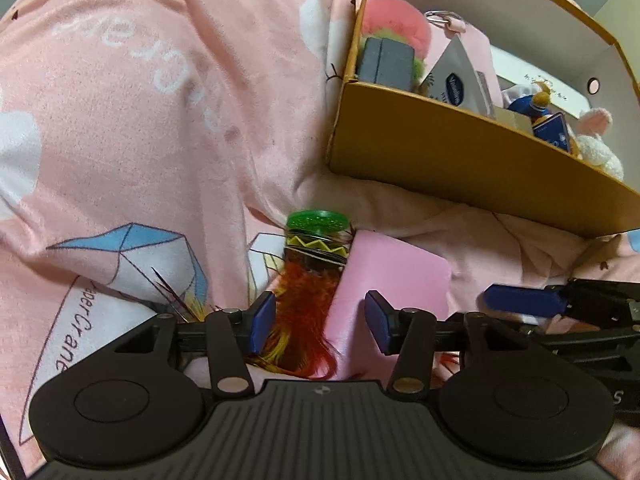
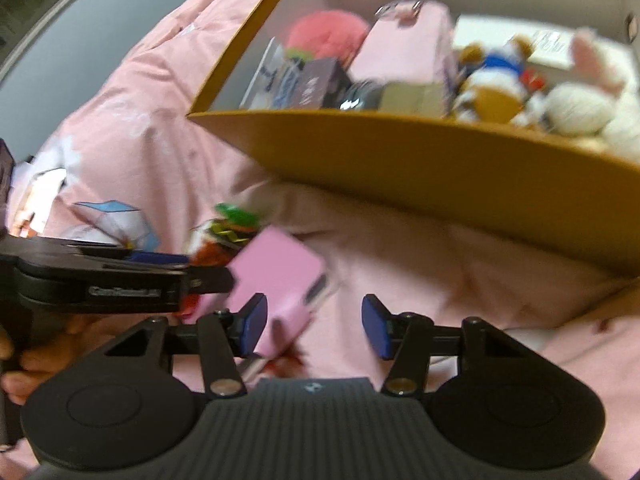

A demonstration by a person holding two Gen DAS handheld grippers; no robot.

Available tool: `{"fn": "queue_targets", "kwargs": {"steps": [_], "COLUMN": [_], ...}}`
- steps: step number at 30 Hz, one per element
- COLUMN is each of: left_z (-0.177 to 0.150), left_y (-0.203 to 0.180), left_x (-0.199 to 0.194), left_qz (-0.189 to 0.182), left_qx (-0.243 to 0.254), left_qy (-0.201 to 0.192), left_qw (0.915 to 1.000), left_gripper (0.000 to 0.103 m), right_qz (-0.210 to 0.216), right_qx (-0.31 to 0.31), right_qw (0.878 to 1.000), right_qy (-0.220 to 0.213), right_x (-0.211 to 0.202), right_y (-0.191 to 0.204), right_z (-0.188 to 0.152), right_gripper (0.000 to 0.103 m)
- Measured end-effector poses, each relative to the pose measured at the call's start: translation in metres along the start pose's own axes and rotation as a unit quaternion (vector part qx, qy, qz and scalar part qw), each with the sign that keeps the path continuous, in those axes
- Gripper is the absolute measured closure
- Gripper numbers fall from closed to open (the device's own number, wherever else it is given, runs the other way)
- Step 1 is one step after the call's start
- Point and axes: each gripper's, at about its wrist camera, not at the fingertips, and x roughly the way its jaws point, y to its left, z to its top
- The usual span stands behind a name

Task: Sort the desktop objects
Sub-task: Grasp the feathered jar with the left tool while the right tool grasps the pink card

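A feathered shuttlecock toy (image 1: pixel 310 276) with a round green plastic base, a zigzag-patterned band and red-orange feathers lies on its side on the pink bedsheet, touching a flat pink rectangular box (image 1: pixel 390 280) lying just beside it. Behind them stands an open mustard-yellow cardboard box (image 1: pixel 460 156) already holding plush toys, small cartons and a pink pouch.

Black ribbed tongs (image 1: pixel 320 322) with blue pads (image 1: pixel 262 320), silver pivot screws, round side housings.
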Motion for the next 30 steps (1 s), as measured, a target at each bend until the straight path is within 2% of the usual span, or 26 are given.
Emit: {"fn": "queue_targets", "kwargs": {"steps": [10,13,16,18,20,23,30], "left_z": [-0.001,-0.001,-0.001,-0.001,-0.001,-0.001,-0.001], "left_y": [0.006,0.01,0.011,0.011,0.014,0.016,0.011], "left_x": [0.003,0.003,0.003,0.002,0.001,-0.001,0.001], "left_qz": [-0.006,-0.013,-0.014,-0.015,-0.022,-0.031,-0.019], "left_qx": [-0.009,-0.021,-0.024,-0.026,-0.034,-0.039,-0.024], "left_qy": [0.001,0.005,0.006,0.004,0.0,-0.001,0.007], "left_qw": [0.9999,0.9997,0.9996,0.9995,0.9992,0.9987,0.9995], "left_gripper": [0.045,0.045,0.045,0.045,0.045,0.045,0.045], "right_qz": [0.06,0.072,0.072,0.07,0.071,0.078,0.033], "right_qx": [0.049,0.054,0.053,0.053,0.056,0.066,0.058], "right_qw": [0.995,0.994,0.994,0.994,0.995,0.995,0.997], "right_qy": [0.059,0.066,0.066,0.06,0.049,0.021,-0.048], "right_x": [0.037,0.044,0.046,0.043,0.036,0.02,-0.028], "right_y": [-0.003,-0.002,0.0,0.0,-0.001,-0.004,-0.006], "right_z": [0.0,0.001,0.002,0.002,0.001,0.001,-0.001], "right_gripper": [0.047,0.042,0.042,0.047,0.058,0.07,0.081]}}
